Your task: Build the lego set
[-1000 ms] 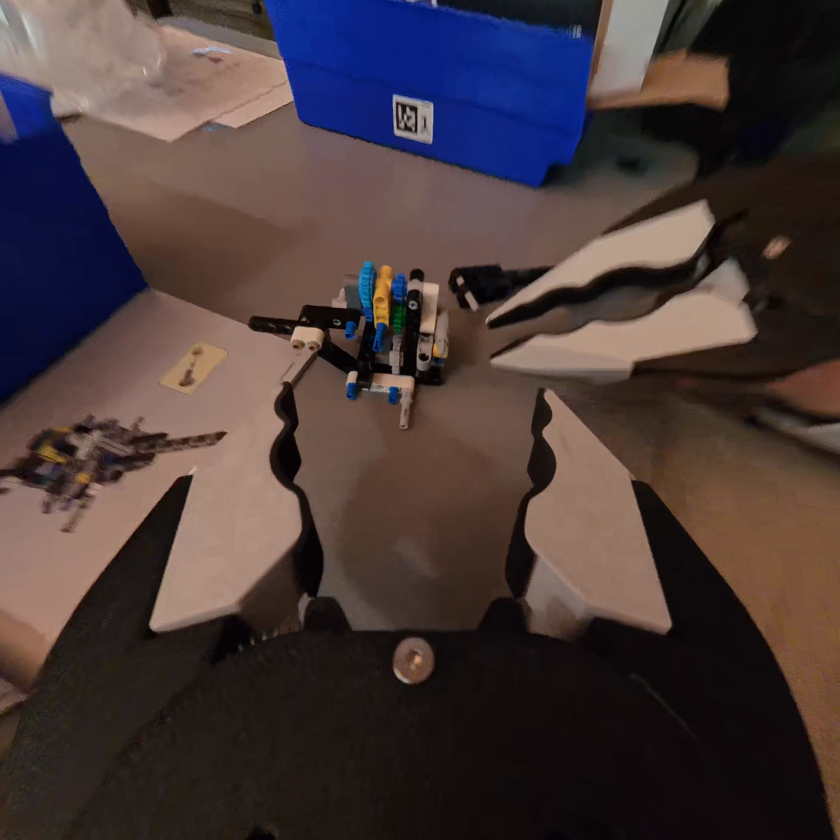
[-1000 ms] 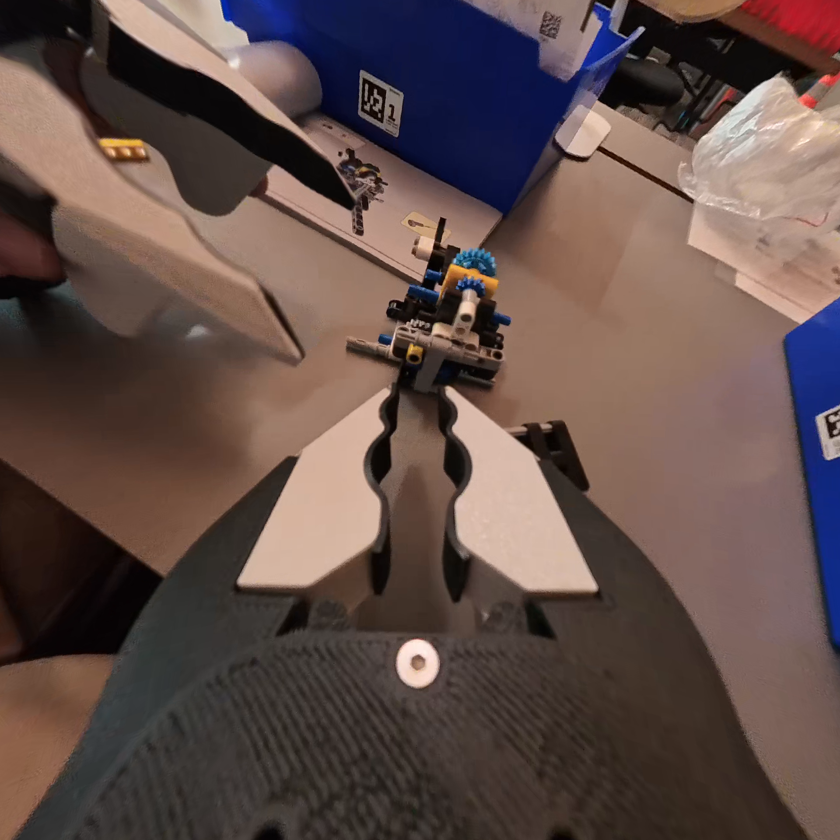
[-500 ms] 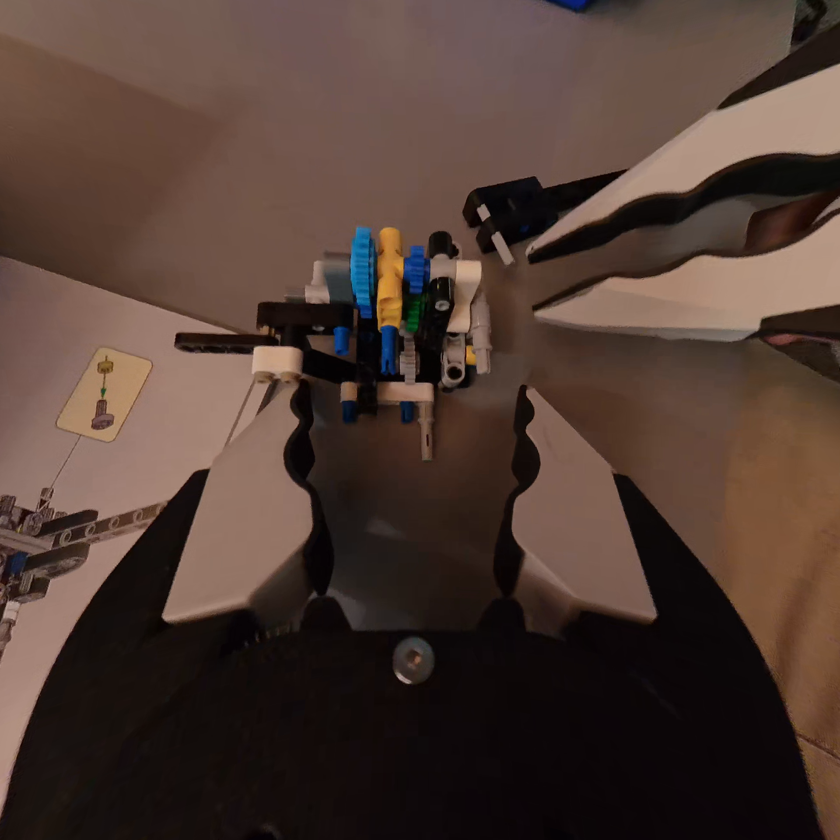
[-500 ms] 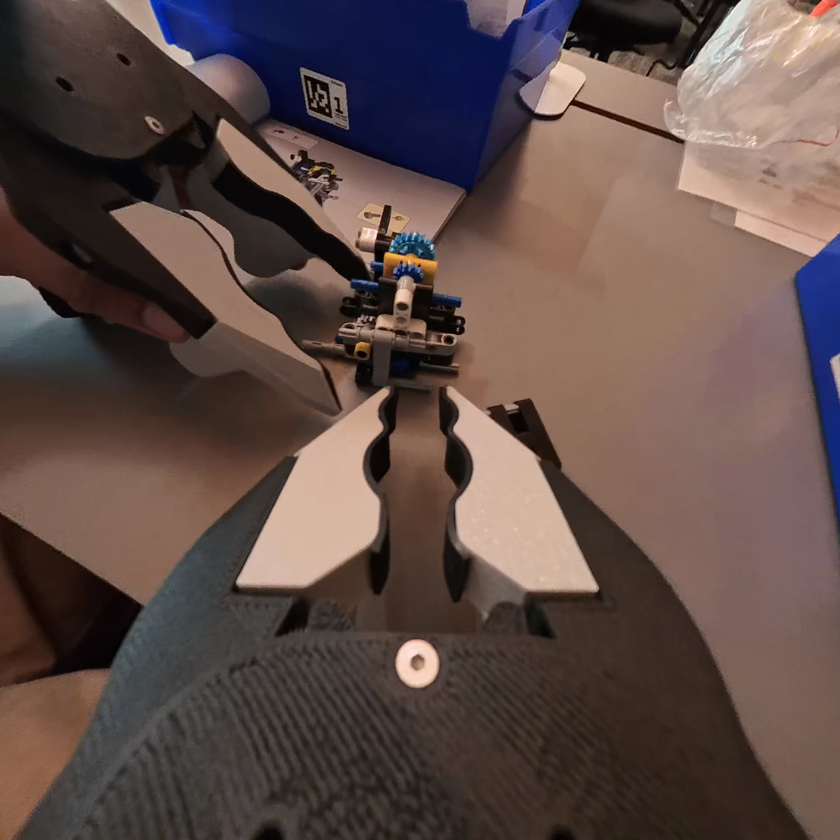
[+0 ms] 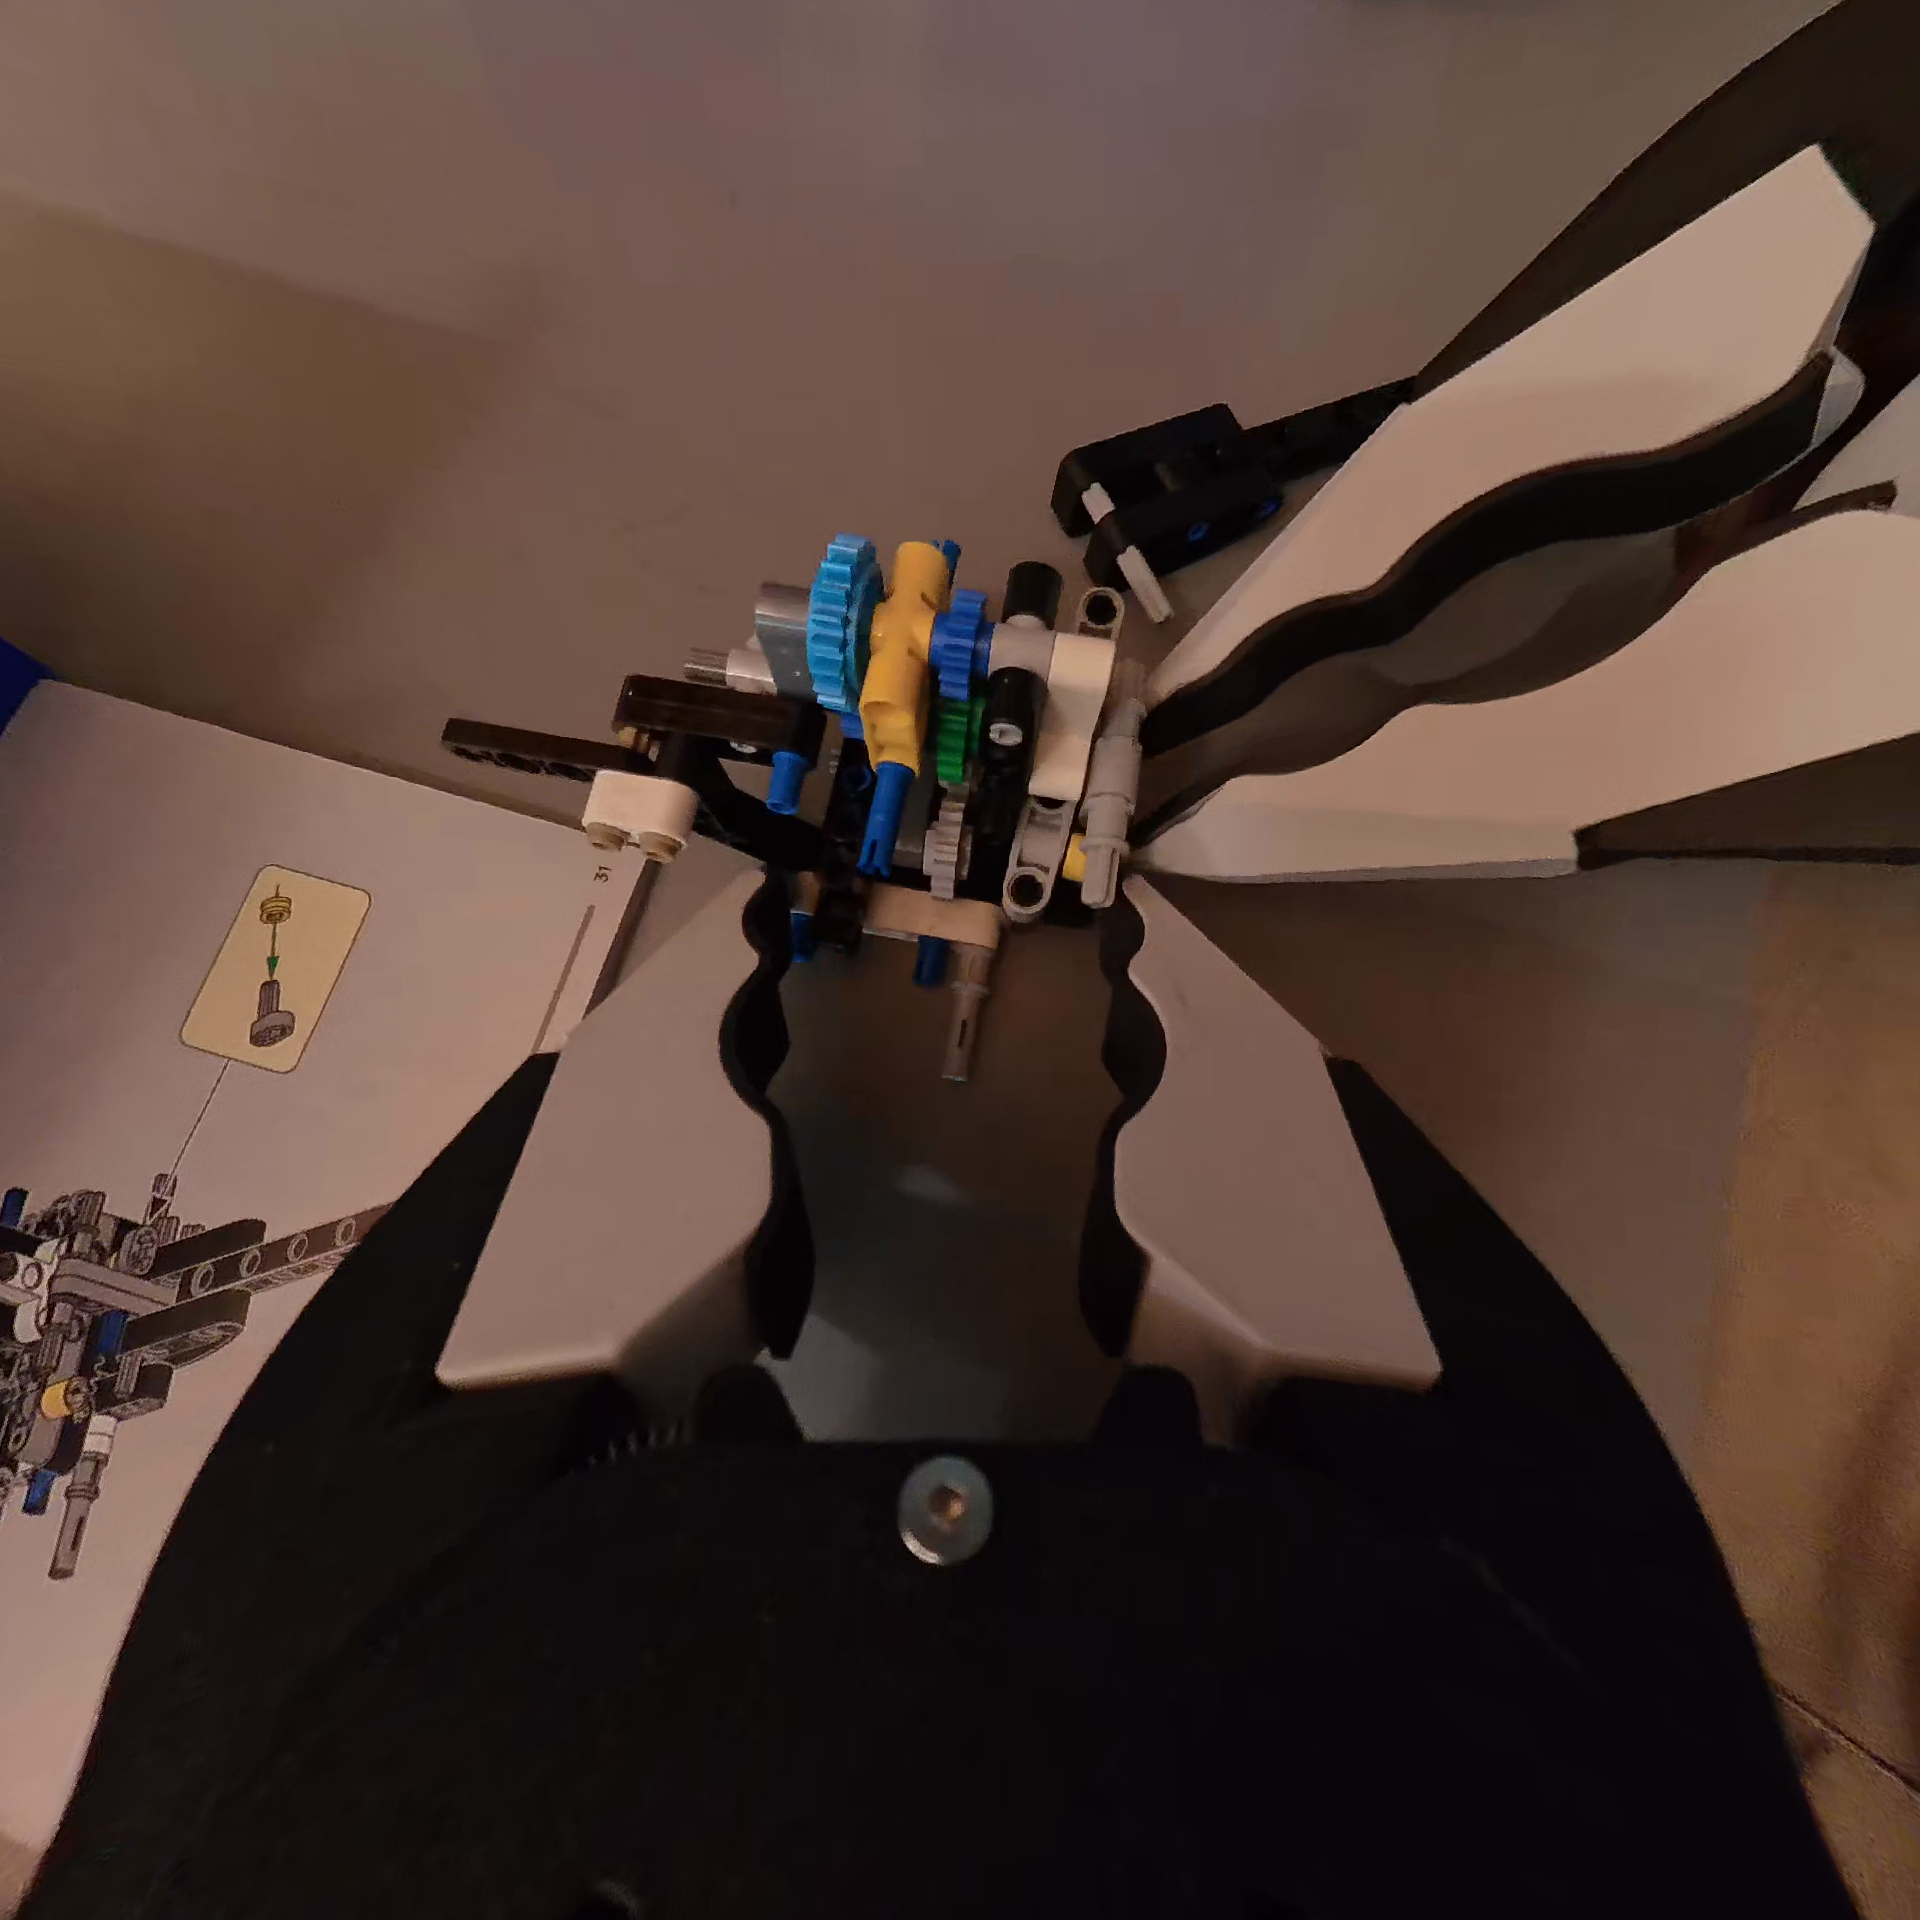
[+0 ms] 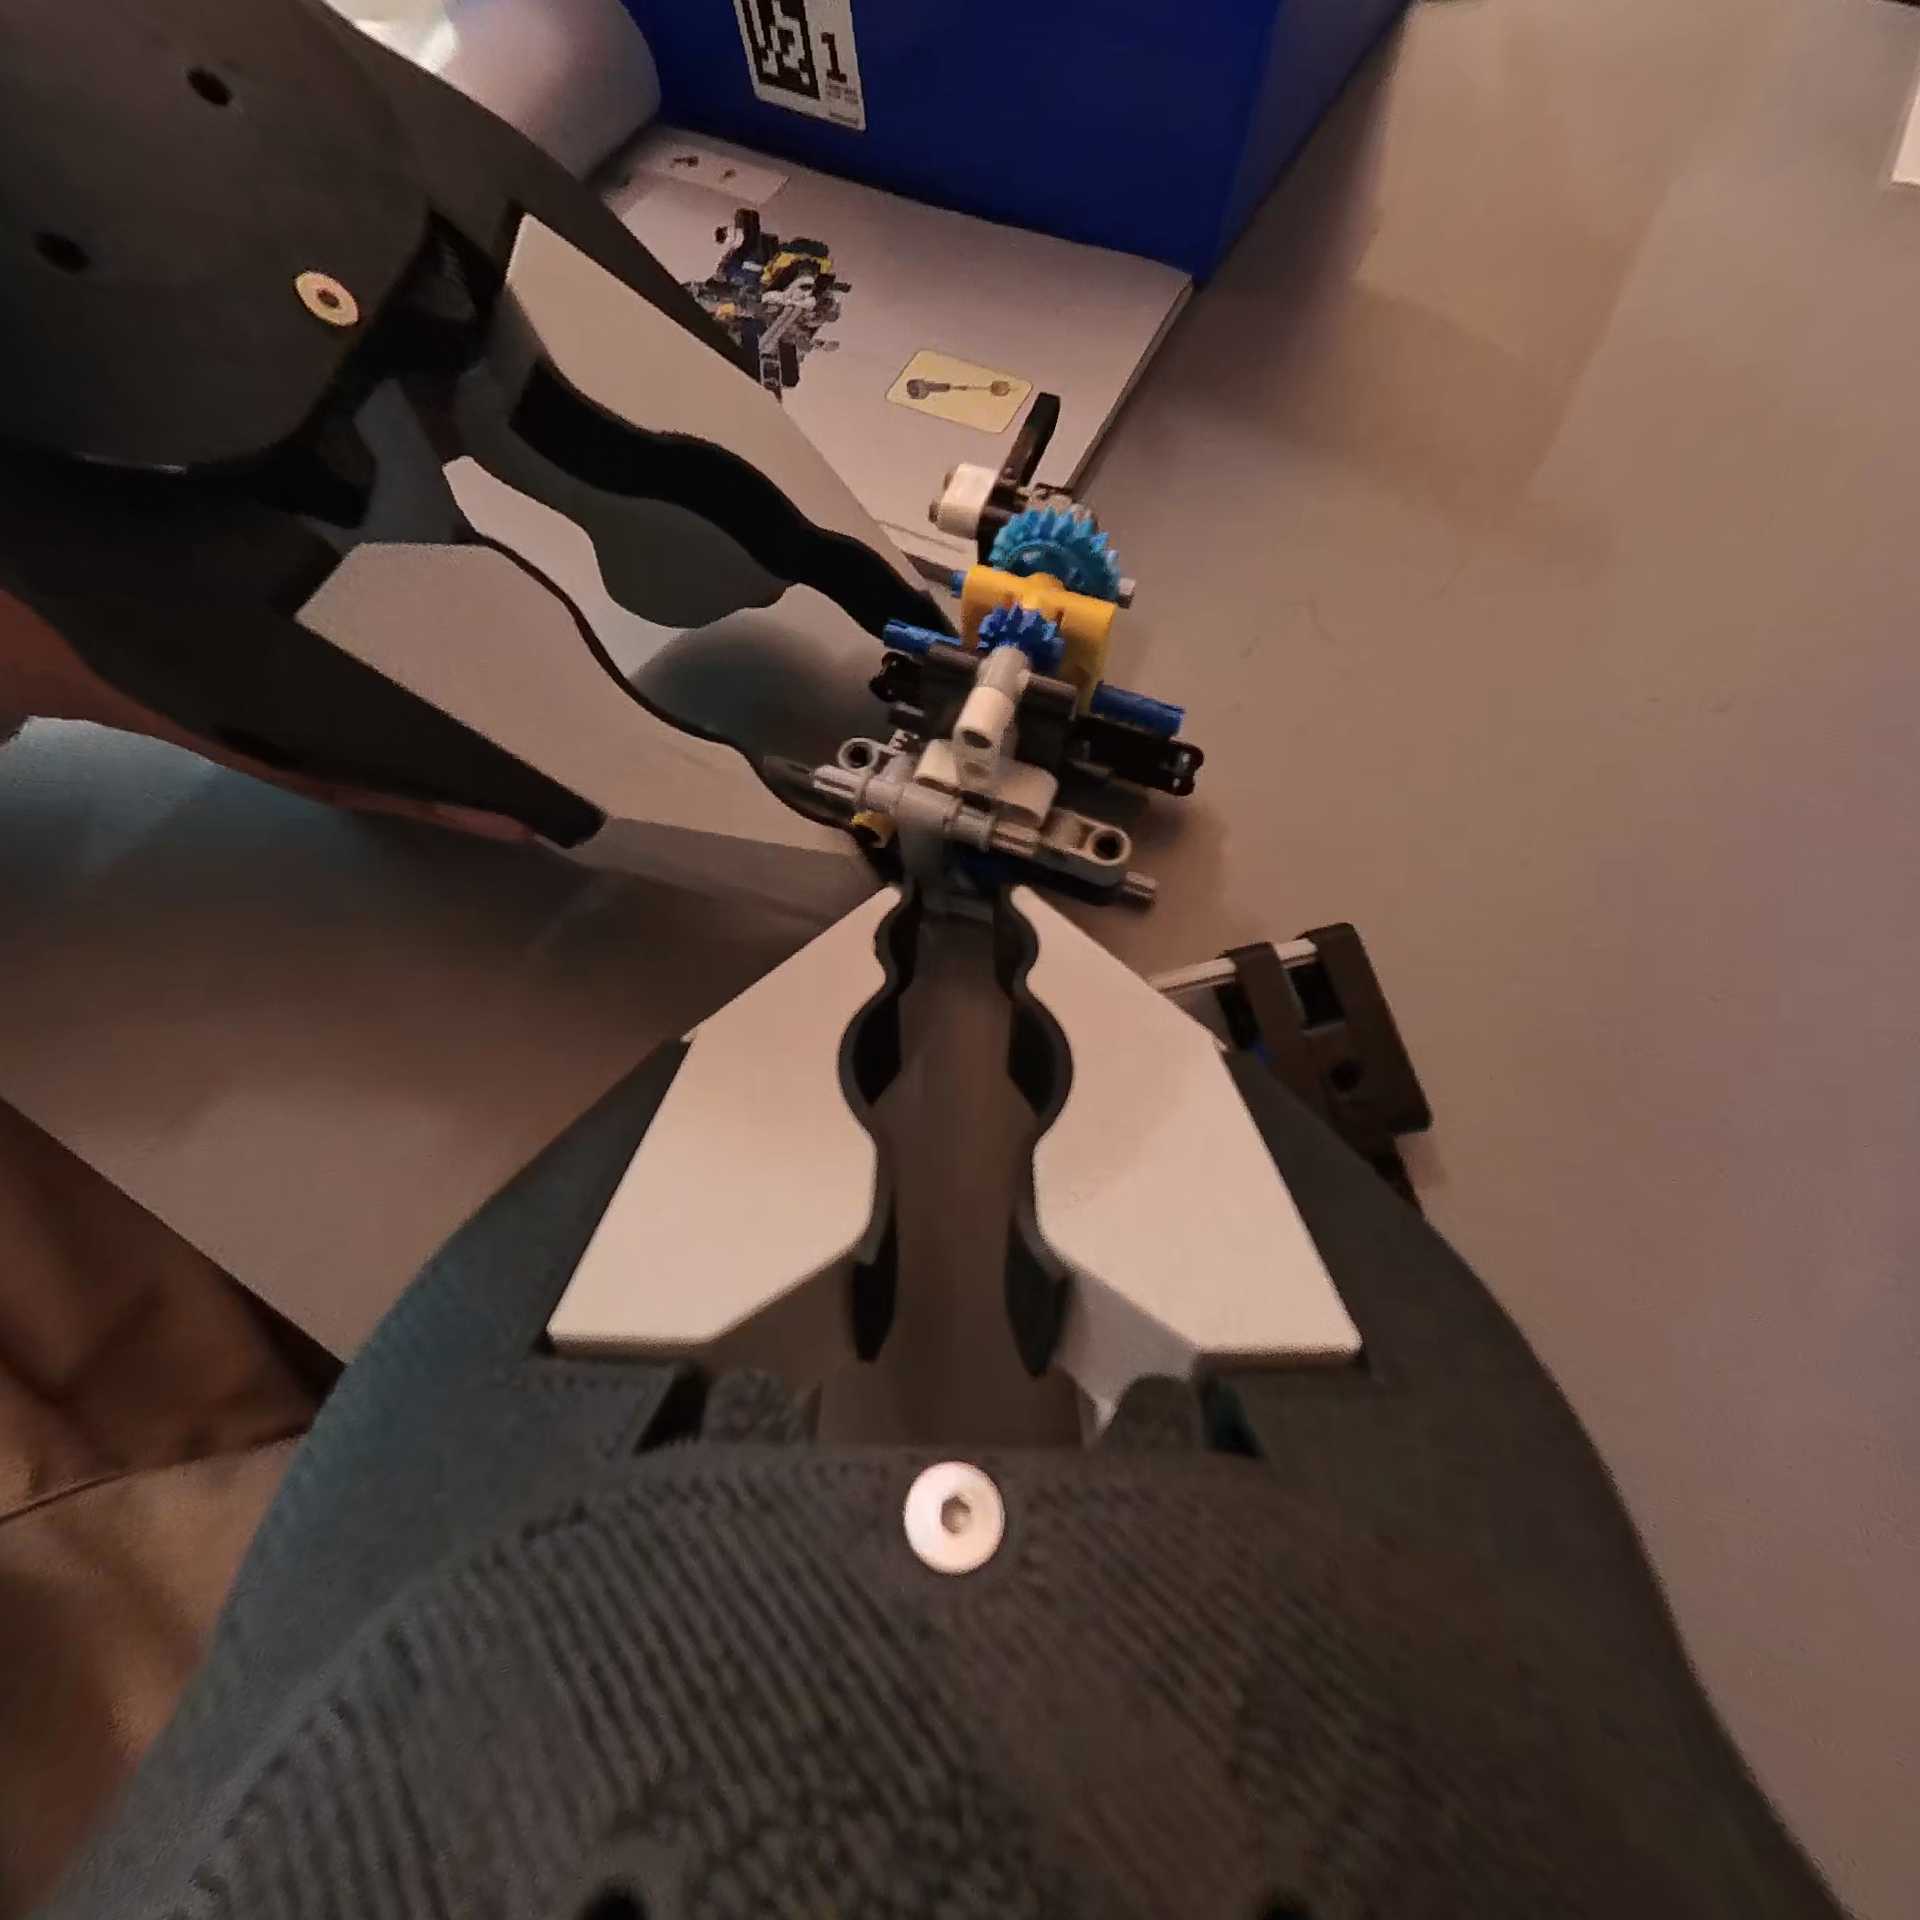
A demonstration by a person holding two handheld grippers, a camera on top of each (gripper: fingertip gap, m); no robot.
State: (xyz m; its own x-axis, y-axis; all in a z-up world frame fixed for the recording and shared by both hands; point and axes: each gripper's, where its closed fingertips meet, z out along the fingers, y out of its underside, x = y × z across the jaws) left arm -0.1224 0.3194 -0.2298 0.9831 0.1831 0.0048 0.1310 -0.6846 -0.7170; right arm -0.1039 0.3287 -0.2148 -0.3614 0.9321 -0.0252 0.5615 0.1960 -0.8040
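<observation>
A small lego assembly (image 5: 914, 748) with blue gears, a yellow connector and black and grey beams stands on the grey table (image 5: 623, 260). It also shows in the right wrist view (image 6: 997, 748). My left gripper (image 5: 940, 904) is open, with its fingertips either side of the assembly's near end. It reaches in from the upper left in the right wrist view (image 6: 904, 738). My right gripper (image 6: 954, 906) is open by a narrow gap, with its tips at the assembly's grey cross beam. In the left wrist view (image 5: 1138, 779) its tips flank a grey pin.
A loose black lego piece (image 5: 1164, 488) lies beside the right gripper and also shows in the right wrist view (image 6: 1320, 1029). An open instruction booklet (image 5: 260, 935) lies left of the assembly, seen as well in the right wrist view (image 6: 935, 312). A blue bin (image 6: 1039, 104) stands behind it. Left and right tips are no more than a few centimetres apart. From the right gripper's tips to the loose black lego piece (image 5: 1164, 488) is close to 6 cm. My right wrist view (image 6: 1309, 1028) looks at it from another angle.
Both grippers have closed in on the assembly. The left one's open jaws now flank its near end, and the right one's tips have reached its side. Neither jaw gap changed.
</observation>
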